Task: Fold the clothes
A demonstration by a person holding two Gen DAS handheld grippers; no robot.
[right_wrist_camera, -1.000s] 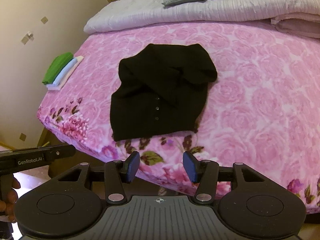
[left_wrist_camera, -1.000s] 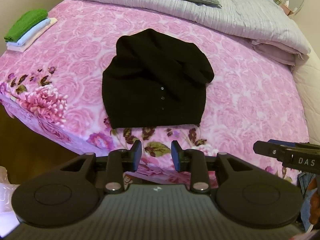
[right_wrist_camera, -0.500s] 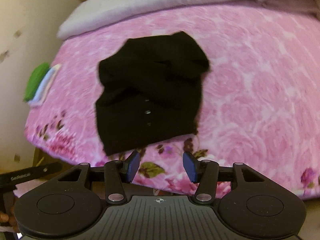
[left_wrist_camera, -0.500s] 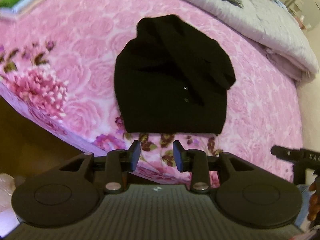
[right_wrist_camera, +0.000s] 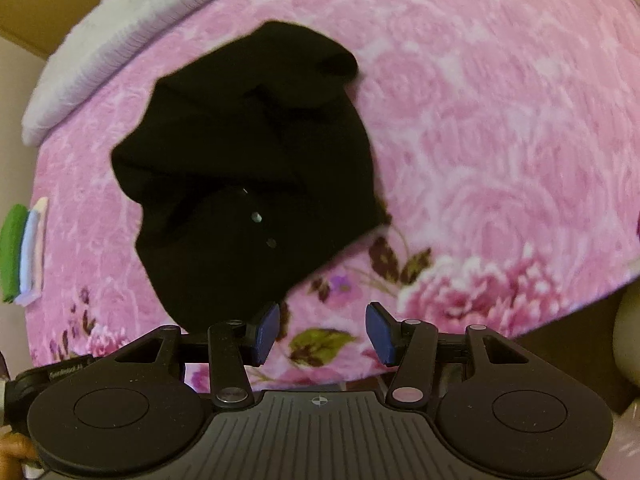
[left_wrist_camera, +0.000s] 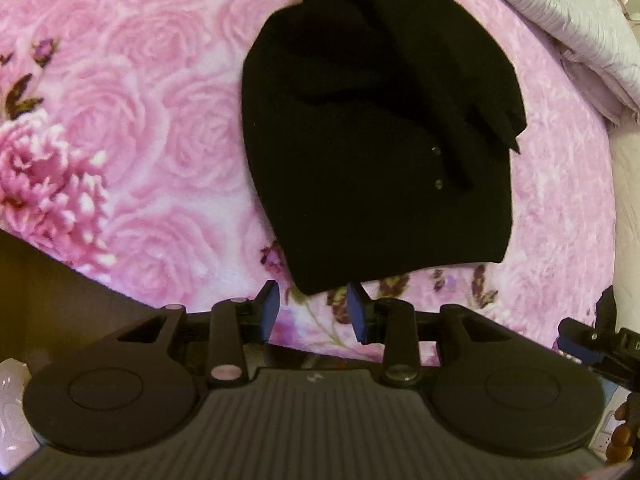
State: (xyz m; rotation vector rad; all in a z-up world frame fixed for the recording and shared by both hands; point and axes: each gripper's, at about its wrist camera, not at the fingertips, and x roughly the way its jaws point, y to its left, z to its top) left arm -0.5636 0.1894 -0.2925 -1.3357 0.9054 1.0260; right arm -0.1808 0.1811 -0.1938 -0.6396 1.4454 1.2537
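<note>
- A black cardigan (left_wrist_camera: 376, 136) lies on a bed, on a pink rose-print blanket (left_wrist_camera: 132, 120), with its sleeves folded across the front and small buttons showing near the middle.
- The left tongs (left_wrist_camera: 313, 312) stand open with nothing between the blue pads (left_wrist_camera: 271, 311); the cardigan's near hem lies just ahead of them, reaching down between the two tips in the left wrist view.
- Whether the left tips touch the cloth cannot be told.
- The right tongs (right_wrist_camera: 323, 334) are also parted wide and hold nothing; the lower corner of the cardigan (right_wrist_camera: 248, 184) sits just ahead of their left pad, while ahead of the gap itself lies blanket (right_wrist_camera: 500, 140) with a green leaf print.
- In the right wrist view the cardigan spreads ahead and to the left of the tongs, with its bunched upper part farthest away.
- A pale grey quilt (left_wrist_camera: 560, 12) lies far ahead and to the right of the left tongs, along the far side of the bed.
- A small stack of folded cloths (right_wrist_camera: 22, 252), green on top of light blue and cream, rests on the blanket well to the left of the right tongs, well apart from the cardigan.
- The right tongs (left_wrist_camera: 588, 344) show at the right edge of the left wrist view, beside the bed's near edge.
</note>
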